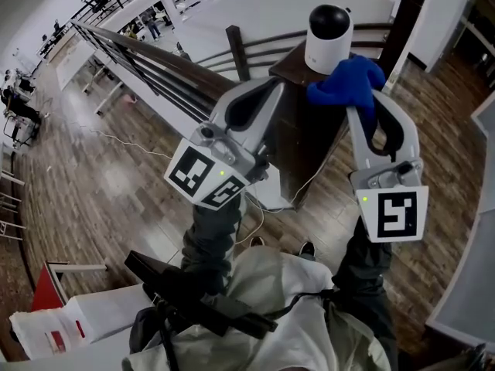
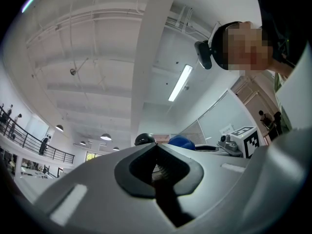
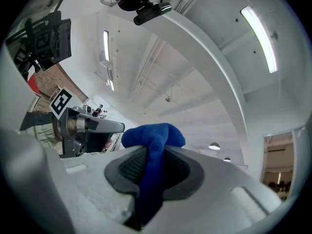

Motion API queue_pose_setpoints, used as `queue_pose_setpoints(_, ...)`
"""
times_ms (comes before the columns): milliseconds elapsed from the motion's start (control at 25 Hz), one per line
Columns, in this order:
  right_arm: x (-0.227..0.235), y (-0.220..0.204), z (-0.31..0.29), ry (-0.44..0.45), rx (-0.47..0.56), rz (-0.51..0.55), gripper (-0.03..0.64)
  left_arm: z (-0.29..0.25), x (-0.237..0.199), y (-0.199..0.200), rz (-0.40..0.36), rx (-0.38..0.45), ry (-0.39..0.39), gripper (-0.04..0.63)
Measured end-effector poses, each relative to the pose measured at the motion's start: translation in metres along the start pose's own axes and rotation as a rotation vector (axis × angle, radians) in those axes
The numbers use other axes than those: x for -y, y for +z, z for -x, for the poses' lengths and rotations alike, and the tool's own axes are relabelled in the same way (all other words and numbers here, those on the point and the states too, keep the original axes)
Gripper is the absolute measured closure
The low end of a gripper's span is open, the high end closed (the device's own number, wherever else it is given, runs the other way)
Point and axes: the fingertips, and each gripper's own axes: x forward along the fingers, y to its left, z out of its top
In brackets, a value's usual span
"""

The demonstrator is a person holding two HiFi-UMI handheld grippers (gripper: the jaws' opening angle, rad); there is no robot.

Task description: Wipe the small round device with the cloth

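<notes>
- The small round device [image 1: 328, 37] (white body, glossy black dome) is seated on a dark wooden post top [image 1: 290, 69] beside a railing [image 1: 155, 64].
- A bunched blue cloth [image 1: 346, 82] is clamped in the right gripper [image 1: 365, 103], just beside the device's base.
- The left gripper [image 1: 275, 85] is clenched on nothing, left of the device.

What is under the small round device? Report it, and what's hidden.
The small round device stands on a dark wooden surface. The blue cloth, clamped in the right claw, covers that surface's right side and the device's lower right edge; nothing beneath the cloth shows.
</notes>
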Motion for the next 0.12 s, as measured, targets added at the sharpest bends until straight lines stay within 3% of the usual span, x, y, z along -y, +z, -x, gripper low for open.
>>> queue_pose_setpoints(120, 0.0048, -0.0001, 0.0011, -0.004, 0.006, -0.001, 0.541, -0.0026, 0.0022, -0.0006, -0.003, -0.002, 0.001, 0.591)
